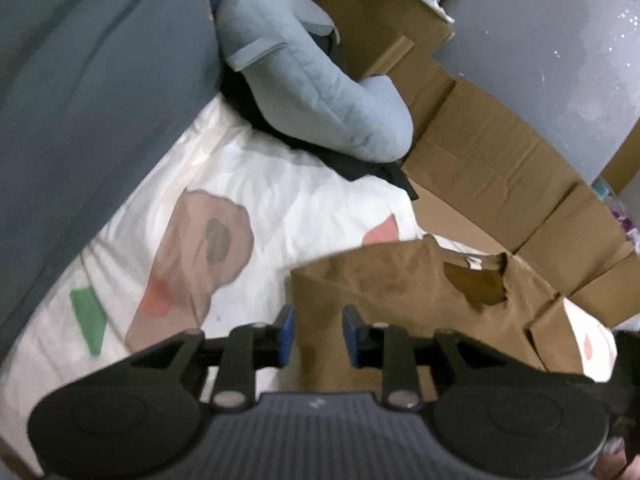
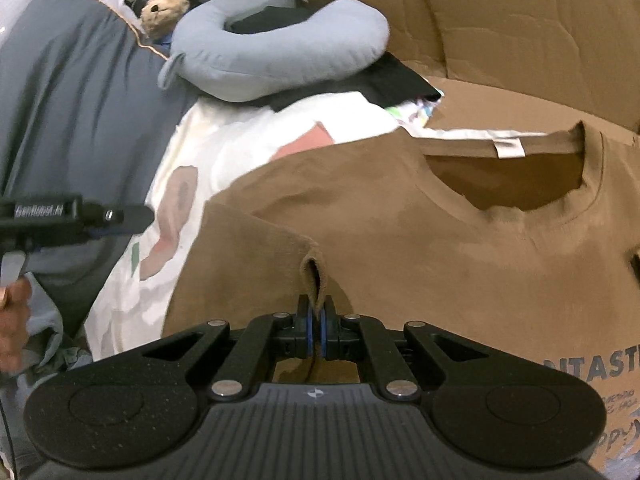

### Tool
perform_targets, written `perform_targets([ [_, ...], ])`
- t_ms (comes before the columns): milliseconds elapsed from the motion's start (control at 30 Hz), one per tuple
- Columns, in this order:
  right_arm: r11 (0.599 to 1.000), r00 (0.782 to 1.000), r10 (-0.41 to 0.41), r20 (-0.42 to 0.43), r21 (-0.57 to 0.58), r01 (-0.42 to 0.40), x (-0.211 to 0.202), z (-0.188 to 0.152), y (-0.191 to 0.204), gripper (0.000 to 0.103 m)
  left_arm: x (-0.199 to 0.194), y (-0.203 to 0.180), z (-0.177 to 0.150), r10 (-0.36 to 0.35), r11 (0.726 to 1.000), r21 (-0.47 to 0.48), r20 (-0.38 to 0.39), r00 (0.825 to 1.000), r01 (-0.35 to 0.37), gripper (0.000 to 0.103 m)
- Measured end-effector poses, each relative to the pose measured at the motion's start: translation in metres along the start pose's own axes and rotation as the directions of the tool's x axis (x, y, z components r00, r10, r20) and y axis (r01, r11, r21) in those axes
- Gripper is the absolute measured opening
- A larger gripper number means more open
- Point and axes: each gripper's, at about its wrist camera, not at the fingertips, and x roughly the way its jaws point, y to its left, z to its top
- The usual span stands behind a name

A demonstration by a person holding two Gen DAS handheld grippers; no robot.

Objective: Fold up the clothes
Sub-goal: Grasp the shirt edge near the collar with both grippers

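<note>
left tool (image 2: 76, 216) reads "genrobot.ai"; brown t-shirt (image 2: 400, 220) print shows "ntast".

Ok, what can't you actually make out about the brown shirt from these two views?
- Brown T-shirt lower half: right wrist view, hidden by the right gripper.
- Chest print: right wrist view, cut off by the edge.
- Neck label: too small to read.
- Shirt's right side: left wrist view, blurred, cut off.

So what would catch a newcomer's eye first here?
The brown T-shirt spread across the white patterned bedsheet, a fold of it pinched in the right gripper. Behind it, a grey-blue neck pillow lies beside a small teddy bear, with cardboard boxes along the bed's edge.
</note>
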Motion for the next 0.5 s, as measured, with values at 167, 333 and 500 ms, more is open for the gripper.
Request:
perform_targets([
  [167,0.999,1.0,0.011,-0.002,0.034,-0.011,0.006,-0.006,-0.012,0.002,0.024,-0.003,0.018,0.022,1.0,0.021,-0.017,1.0,-0.022,0.04],
  [333,0.998,1.0,0.025,-0.001,0.053,-0.025,0.01,-0.009,-0.017,0.002,0.047,-0.005,0.029,0.046,0.998,0.039,-0.054,0.997,-0.044,0.043],
  [500,0.998,1.0,0.026,-0.002,0.056,-0.026,0.011,-0.01,-0.022,0.002,0.06,0.0,0.031,0.021,1.0,-0.013,-0.084,0.996,-0.023,0.043],
])
